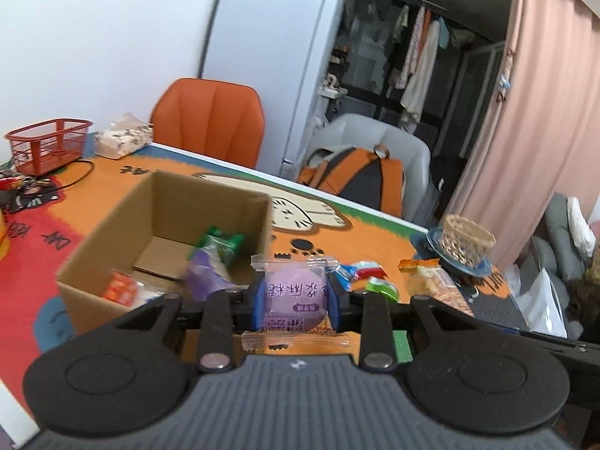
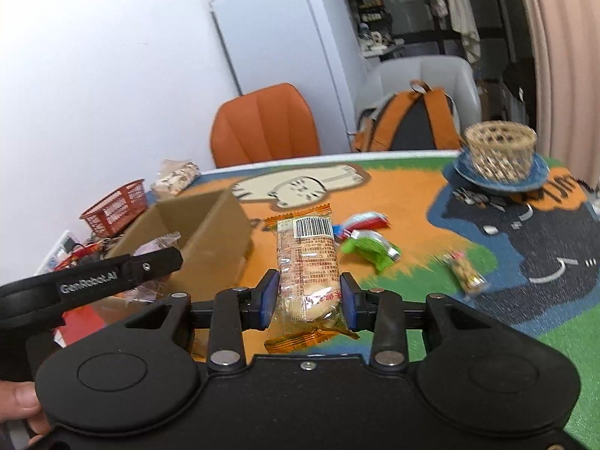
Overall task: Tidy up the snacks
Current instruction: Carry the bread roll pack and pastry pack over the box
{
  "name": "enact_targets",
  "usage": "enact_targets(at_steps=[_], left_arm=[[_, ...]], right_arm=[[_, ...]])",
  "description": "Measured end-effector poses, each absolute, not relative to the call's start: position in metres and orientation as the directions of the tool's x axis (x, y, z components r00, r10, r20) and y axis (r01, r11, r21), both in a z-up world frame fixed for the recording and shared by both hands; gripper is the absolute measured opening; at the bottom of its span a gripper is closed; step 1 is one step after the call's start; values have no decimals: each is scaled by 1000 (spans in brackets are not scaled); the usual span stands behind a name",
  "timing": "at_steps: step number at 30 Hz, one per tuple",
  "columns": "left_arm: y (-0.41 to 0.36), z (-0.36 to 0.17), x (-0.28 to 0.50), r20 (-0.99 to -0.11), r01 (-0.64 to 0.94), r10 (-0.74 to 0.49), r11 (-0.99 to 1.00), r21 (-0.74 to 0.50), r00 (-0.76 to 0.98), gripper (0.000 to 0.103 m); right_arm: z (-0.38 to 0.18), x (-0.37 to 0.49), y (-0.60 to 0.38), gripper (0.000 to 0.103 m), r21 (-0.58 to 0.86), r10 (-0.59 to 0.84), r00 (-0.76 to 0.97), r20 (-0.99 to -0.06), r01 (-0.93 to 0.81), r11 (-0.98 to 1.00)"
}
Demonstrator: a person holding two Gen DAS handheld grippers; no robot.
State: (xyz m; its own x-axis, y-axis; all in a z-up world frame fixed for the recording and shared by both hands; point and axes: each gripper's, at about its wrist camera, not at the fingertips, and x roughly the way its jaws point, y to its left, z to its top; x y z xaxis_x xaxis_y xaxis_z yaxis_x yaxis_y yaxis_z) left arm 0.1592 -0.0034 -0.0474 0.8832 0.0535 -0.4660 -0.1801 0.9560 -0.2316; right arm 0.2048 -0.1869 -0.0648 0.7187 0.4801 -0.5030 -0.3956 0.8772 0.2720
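My left gripper [image 1: 296,302] is shut on a purple round snack packet [image 1: 294,292], held just right of the open cardboard box [image 1: 112,232]. The box holds a green packet [image 1: 221,243], a purple packet [image 1: 206,277] and an orange one [image 1: 120,287]. My right gripper [image 2: 309,302] is shut on an orange-edged clear snack packet [image 2: 307,262] above the mat. The left gripper's body [image 2: 112,277] shows beside the box [image 2: 210,236] in the right wrist view. Loose snacks lie on the mat: a green packet [image 2: 369,249], a red-blue one [image 2: 365,221], a nut packet [image 2: 465,273].
A wicker basket on a blue hat [image 2: 500,150] stands at the table's far right. A red plastic basket [image 1: 48,144] and a tissue pack [image 1: 122,137] sit at the far left. An orange chair [image 1: 210,123] and a grey chair with a backpack [image 1: 356,176] stand behind the table.
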Motion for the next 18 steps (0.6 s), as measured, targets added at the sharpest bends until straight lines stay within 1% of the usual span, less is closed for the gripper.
enact_targets(at_steps=[6, 11, 18], left_arm=[[32, -48, 145, -461, -230, 91, 939, -256, 883, 31], [61, -53, 145, -478, -282, 130, 923, -261, 868, 31], [86, -60, 154, -499, -306, 137, 911, -276, 856, 31]], right_arm=[[-50, 193, -156, 36, 236, 504, 714, -486, -448, 862], [-50, 194, -128, 36, 227, 535, 685, -494, -492, 840], [-57, 205, -102, 36, 241, 549, 658, -515, -503, 830]])
